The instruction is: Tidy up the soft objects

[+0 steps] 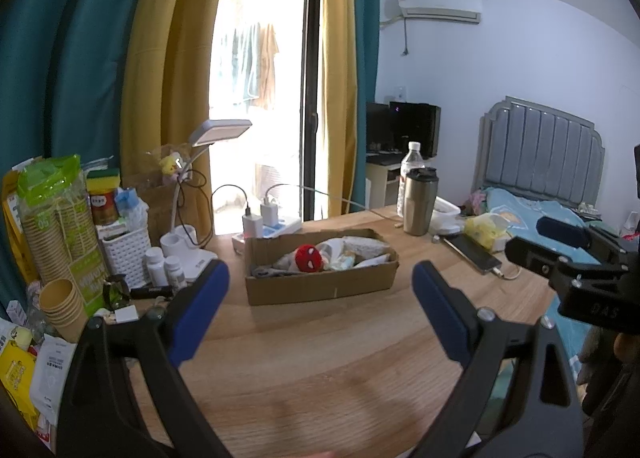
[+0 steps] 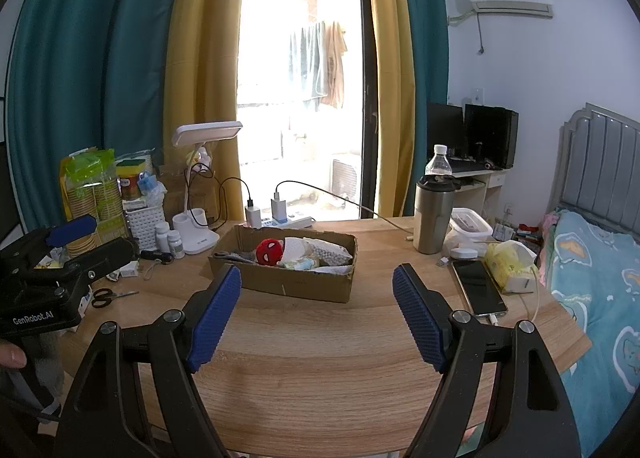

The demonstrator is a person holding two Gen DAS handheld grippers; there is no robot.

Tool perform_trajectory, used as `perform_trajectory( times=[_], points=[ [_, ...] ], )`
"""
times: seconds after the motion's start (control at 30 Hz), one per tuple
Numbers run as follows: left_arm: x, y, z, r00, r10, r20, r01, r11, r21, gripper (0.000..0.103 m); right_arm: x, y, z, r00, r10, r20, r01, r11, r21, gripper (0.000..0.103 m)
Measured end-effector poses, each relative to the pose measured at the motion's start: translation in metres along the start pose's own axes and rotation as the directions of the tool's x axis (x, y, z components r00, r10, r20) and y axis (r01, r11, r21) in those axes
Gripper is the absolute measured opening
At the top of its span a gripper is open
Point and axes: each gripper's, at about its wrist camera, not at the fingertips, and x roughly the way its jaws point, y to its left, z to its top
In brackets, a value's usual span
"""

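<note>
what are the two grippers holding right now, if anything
Nothing. The left gripper and right gripper both stand open and empty, short of the cardboard box.

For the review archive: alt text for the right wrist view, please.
Open right gripper hovers over a wooden table, aimed at a shallow cardboard box holding a red spider-mask plush and pale soft items.

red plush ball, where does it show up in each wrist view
Left wrist: the red plush ball sits just left of centre, inside the cardboard box.
Right wrist: the ball sits left of centre, in the box's left half.
Shared landmark: the steel tumbler, right of the box in both.
</note>
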Motion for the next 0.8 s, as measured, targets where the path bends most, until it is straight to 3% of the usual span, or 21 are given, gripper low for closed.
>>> perform_trajectory(
  times=[0.8],
  points=[
    [-0.0022, -0.0023, -0.0026, 1.0, -0.013, 0.002, 0.013, 1.0, 0.014, 0.094, 0.0003, 0.0003, -0.0013, 1.0, 0.002, -0.003, -0.002, 1.0, -0.001, 0.081]
  ],
)
